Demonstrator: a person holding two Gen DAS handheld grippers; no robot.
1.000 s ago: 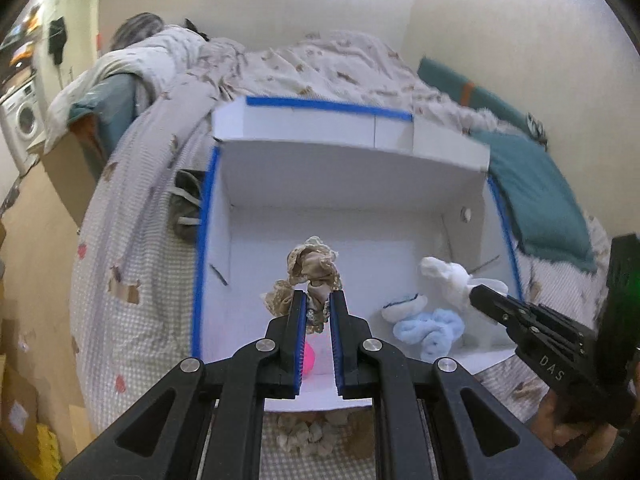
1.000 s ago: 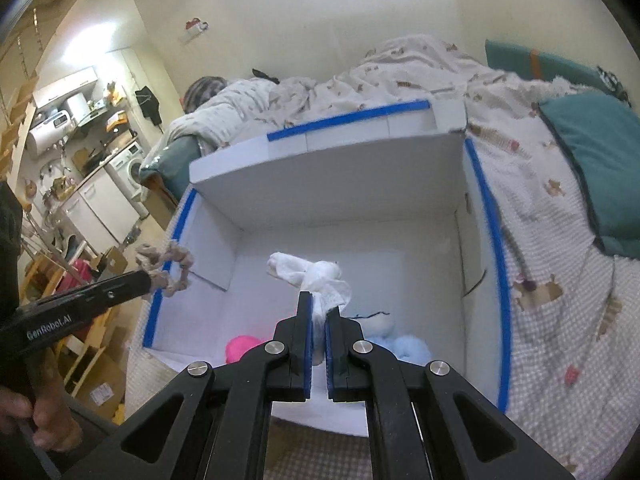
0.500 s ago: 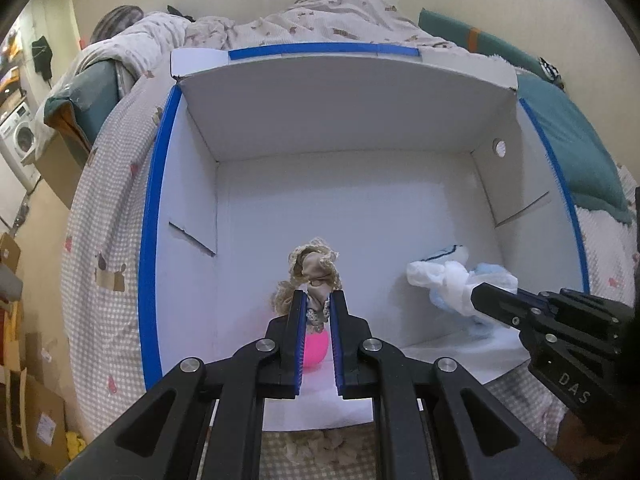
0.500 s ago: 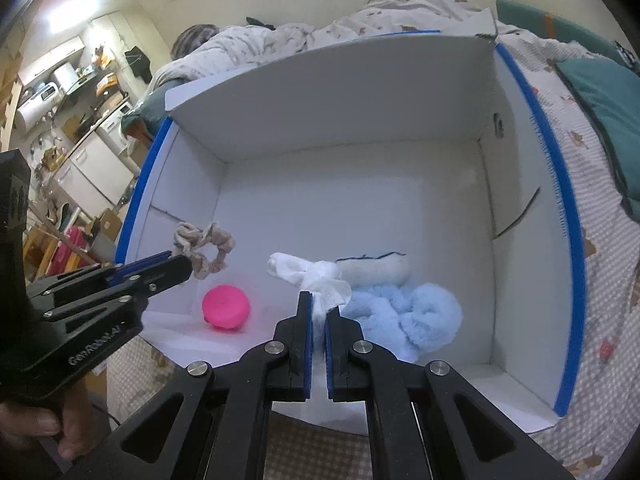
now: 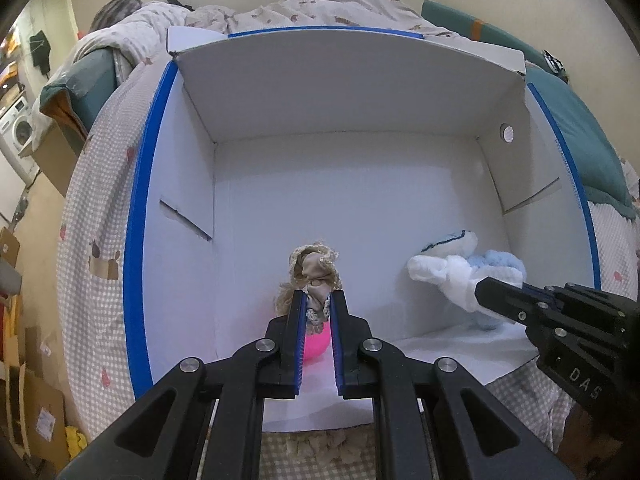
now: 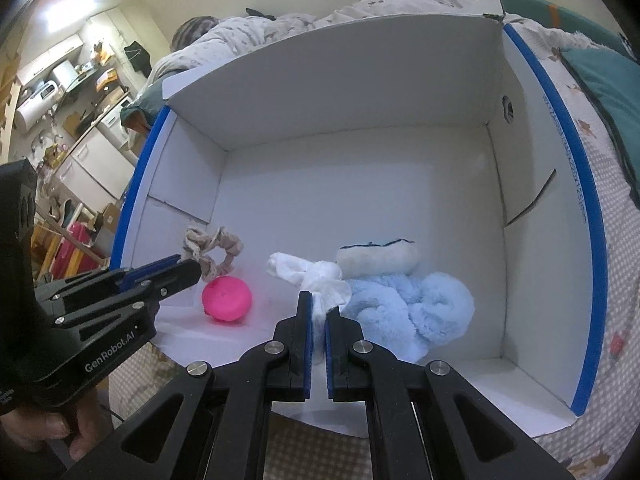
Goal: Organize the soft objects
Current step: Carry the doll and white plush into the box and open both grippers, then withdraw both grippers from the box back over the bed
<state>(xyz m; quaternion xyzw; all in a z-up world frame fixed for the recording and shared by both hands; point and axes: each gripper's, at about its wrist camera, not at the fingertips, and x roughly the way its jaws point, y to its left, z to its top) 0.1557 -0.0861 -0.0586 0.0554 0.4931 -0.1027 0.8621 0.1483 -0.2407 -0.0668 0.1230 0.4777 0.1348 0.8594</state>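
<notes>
A white cardboard box with blue-taped edges lies open on a bed covered in a checked sheet. The left tool is clamped on a beige scrunchie, held inside the box just above a pink ball on the box floor. The right tool is clamped on a white cloth, which lies against a fluffy light-blue item and a white plush piece with dark trim in the box's near right part.
</notes>
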